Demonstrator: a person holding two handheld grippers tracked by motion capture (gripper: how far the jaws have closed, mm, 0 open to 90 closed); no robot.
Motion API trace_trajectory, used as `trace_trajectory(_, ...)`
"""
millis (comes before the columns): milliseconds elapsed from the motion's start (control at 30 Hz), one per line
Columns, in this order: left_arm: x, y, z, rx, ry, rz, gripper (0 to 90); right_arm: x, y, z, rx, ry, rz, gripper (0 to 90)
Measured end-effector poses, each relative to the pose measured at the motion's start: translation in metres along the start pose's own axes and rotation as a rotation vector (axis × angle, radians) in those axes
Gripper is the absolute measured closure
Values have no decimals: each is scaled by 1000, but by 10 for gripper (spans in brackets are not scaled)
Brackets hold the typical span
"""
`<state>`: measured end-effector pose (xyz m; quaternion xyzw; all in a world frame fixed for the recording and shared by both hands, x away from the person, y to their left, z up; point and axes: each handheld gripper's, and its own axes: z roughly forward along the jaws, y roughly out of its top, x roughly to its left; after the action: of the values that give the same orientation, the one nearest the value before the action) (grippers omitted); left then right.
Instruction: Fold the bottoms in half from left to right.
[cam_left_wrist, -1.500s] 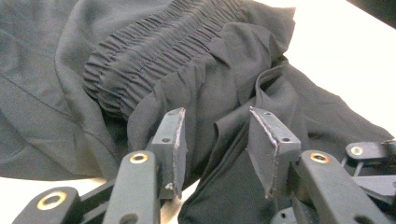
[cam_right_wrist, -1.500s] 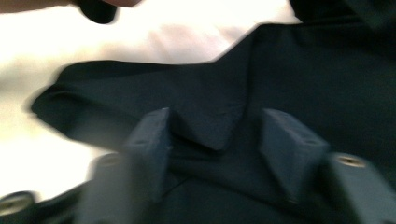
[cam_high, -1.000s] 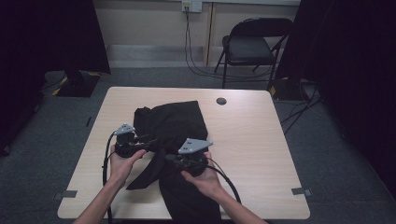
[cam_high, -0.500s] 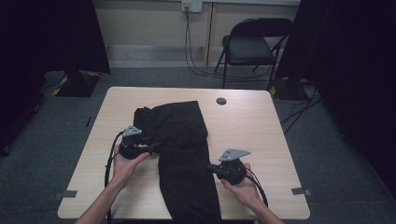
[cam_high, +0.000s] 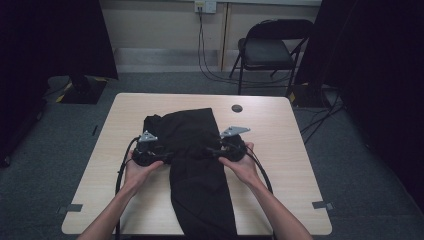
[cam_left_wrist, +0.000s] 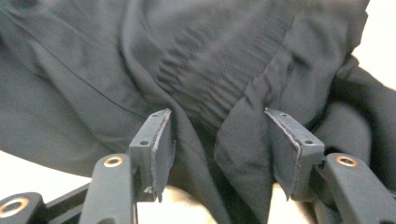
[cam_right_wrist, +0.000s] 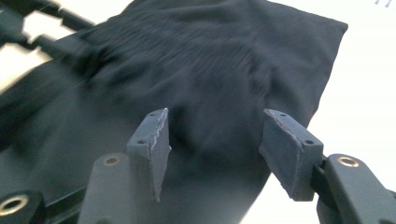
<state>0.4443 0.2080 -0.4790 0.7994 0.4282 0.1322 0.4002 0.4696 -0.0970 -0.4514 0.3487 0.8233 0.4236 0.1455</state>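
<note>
The black garment (cam_high: 197, 160) is lying down the middle of the surface (cam_high: 290, 150), bunched up at the far end, with its near end running off the front edge. Left claw (cam_high: 167, 157) is sitting at its left side, jaws spread and just been opening, a fold of cloth (cam_left_wrist: 243, 154) sitting loose between them, not pinched. Right claw (cam_high: 210, 151) is coming in from the right, jaws also just been opening, wide apart over the fabric, grabbing nothing.

Open left claw (cam_left_wrist: 217, 154) around a fold of black garment (cam_left_wrist: 201, 70)
</note>
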Motion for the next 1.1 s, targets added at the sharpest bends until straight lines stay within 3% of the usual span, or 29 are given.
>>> trace_trajectory(100,0,-1,10,14,9,3,398,-11,7,27,26,-16,24,373)
trace_trajectory(167,0,-2,13,28,9,28,421,-13,7,39,55,-17,30,367)
trace_trajectory(267,5,-1,11,17,-14,16,623,-16,4,52,80,-7,61,391)
trace_trajectory(300,7,1,9,15,-24,8,713,-18,2,55,77,-2,90,494)
trace_trajectory(367,7,9,4,-4,-25,13,785,-17,3,54,53,11,89,682)
trace_trajectory(400,7,13,0,-33,-24,13,802,-16,6,52,47,7,76,727)
trace_trajectory(433,7,20,-3,-61,-25,-12,810,-15,9,49,42,10,68,740)
trace_trajectory(533,6,42,-13,-103,-8,17,812,-17,31,30,-23,-15,61,751)
trace_trajectory(567,6,52,-19,-137,-7,14,812,-19,38,24,-44,-20,59,751)
trace_trajectory(667,2,86,-44,-221,4,37,812,-24,70,-3,-145,-26,73,752)
trace_trajectory(767,-11,115,-76,-302,-3,95,811,-24,96,-31,-226,-31,59,753)
trace_trajectory(833,-20,123,-96,-346,-13,121,810,-21,109,-55,-293,-19,42,754)
trace_trajectory(933,-41,120,-123,-394,-53,159,806,-9,116,-91,-374,13,11,753)
trace_trajectory(967,-47,115,-129,-396,-69,172,805,-4,115,-101,-377,20,-10,753)
trace_trajectory(1033,-59,97,-134,-362,-89,186,800,8,105,-118,-379,33,-46,752)
trace_trajectory(1100,-67,72,-129,-324,-120,183,798,19,87,-126,-341,46,-66,751)
